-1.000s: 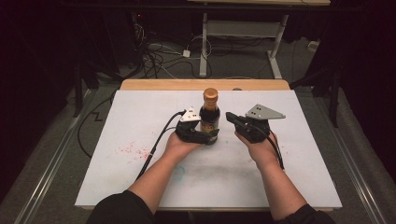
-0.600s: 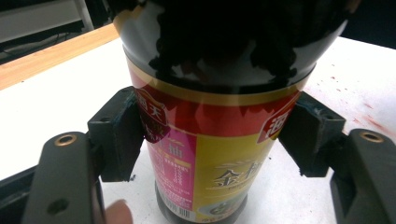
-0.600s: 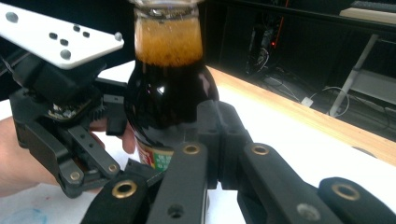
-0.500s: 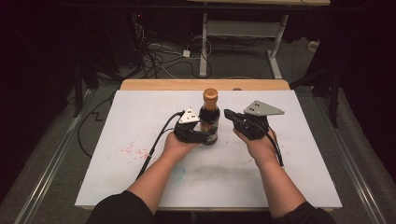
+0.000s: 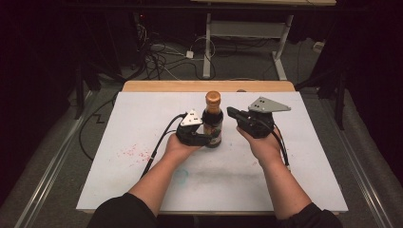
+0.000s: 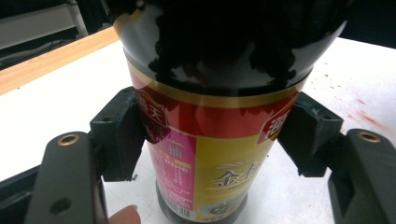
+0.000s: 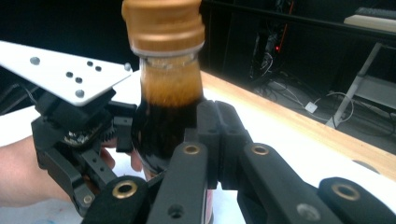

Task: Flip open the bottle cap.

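Note:
A dark sauce bottle (image 5: 212, 121) with a gold cap stands upright in the middle of the white table top (image 5: 119, 156). My left gripper (image 5: 205, 137) is shut on its lower body. In the left gripper view both pads (image 6: 119, 135) press the red and yellow label of the bottle (image 6: 210, 140). My right gripper (image 5: 231, 112) hovers just right of the bottle at shoulder height, shut and empty. In the right gripper view its jaws meet at the tips (image 7: 219, 121) beside the bottle's neck (image 7: 166, 93), with the left gripper's grey plate (image 7: 60, 72) behind.
Red stains (image 5: 133, 152) mark the white top at the left. A wooden edge (image 5: 166, 86) runs along the far side. Cables (image 5: 166, 52) and a desk frame (image 5: 209, 47) are on the floor beyond. Open table surface lies around both hands.
The left gripper's jaws have drawn in against the bottle. The right gripper has shifted only slightly beside it. The bottle stands where it was.

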### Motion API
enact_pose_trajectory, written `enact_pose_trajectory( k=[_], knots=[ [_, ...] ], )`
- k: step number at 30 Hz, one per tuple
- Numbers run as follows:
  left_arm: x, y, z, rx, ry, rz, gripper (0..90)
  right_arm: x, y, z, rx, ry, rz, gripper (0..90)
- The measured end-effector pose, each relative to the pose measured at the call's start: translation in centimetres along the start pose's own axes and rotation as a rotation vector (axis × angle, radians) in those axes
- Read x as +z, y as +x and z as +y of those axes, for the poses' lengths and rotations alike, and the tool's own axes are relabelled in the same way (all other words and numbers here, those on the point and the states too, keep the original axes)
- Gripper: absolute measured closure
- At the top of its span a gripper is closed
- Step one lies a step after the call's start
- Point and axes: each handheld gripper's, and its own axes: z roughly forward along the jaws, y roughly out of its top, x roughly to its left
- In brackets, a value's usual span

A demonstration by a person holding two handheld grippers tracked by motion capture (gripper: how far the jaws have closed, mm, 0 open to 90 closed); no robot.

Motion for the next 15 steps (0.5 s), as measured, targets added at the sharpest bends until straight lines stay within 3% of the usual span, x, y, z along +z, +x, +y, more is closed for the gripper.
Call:
enact_pose_trajectory(
  k=[5, 15],
  knots=[
    [-0.1, 0.1, 0.1, -0.001, 0.005, -0.017, 28.8, 0.0, 0.1, 0.9, -0.014, -0.001, 0.003, 90.0],
    [0.2, 0.1, -0.1, -0.009, -0.008, -0.006, 28.8, 0.0, 0.3, 1.9, -0.032, -0.015, 0.023, 90.0]
  ],
)
